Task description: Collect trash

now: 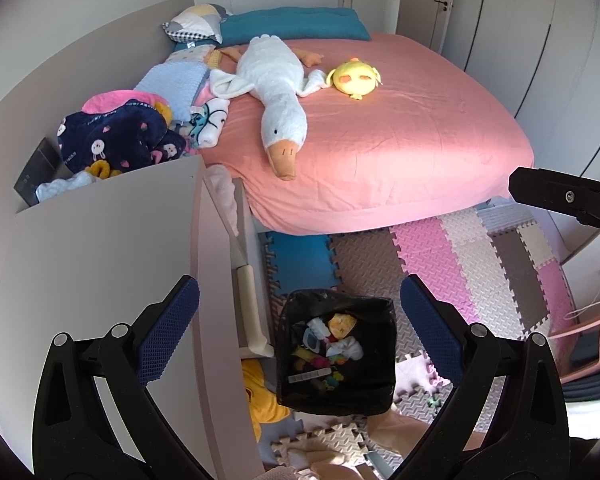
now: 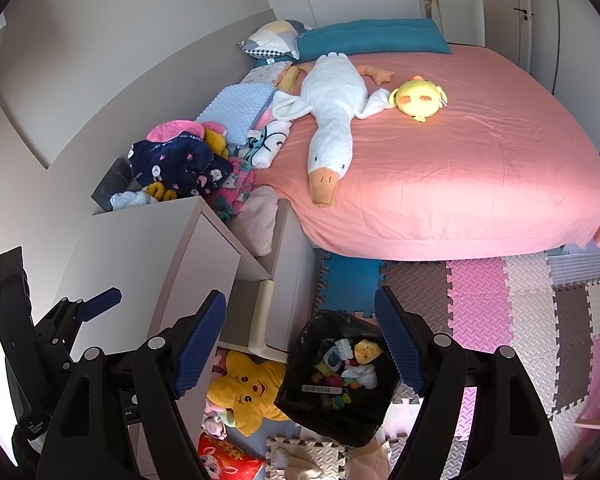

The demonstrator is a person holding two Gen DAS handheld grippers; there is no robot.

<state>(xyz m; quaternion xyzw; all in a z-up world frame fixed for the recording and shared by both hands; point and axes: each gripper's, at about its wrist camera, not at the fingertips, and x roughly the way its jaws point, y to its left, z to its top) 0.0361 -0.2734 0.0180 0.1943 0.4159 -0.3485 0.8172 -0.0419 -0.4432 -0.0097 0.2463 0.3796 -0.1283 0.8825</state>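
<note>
The bed (image 1: 400, 132) is the biggest thing before me, its pink sheet running to a rounded near corner that overhangs the floor. On it lie a long white goose (image 1: 276, 88), beak toward me, and a small yellow chick (image 1: 354, 78) just beside the goose's wing. At the head of the bed sit a teal cushion (image 1: 296, 26) and a patterned pillow (image 1: 196, 22). Against the wall side of the bed a heap of blankets (image 1: 116, 136) spills toward the cabinet (image 1: 104, 248), whose flat pale top fills the space left of the bed's foot.

Below the bed's near edge the floor is covered in foam mats (image 1: 480, 264), pink, cream, brown and blue, with loose pieces lying near the bottom of the view. The bin (image 1: 336, 350), lined with a black bag, stands on the mats just out from the bed's foot, close beside the cabinet's open front. Trash (image 1: 328, 344) already lies in it: wrappers, tissue, bright scraps. A yellow star (image 2: 246, 390) plush lies on the floor between the bin and the cabinet, with a red packet (image 2: 224, 456) nearer me.

My left tool (image 1: 300, 332) is spread wide and holds nothing, the bin showing between its pads. My right tool (image 2: 300, 344) is likewise wide and bare above the bin. The mats on the bin's far side from the cabinet are open floor.
</note>
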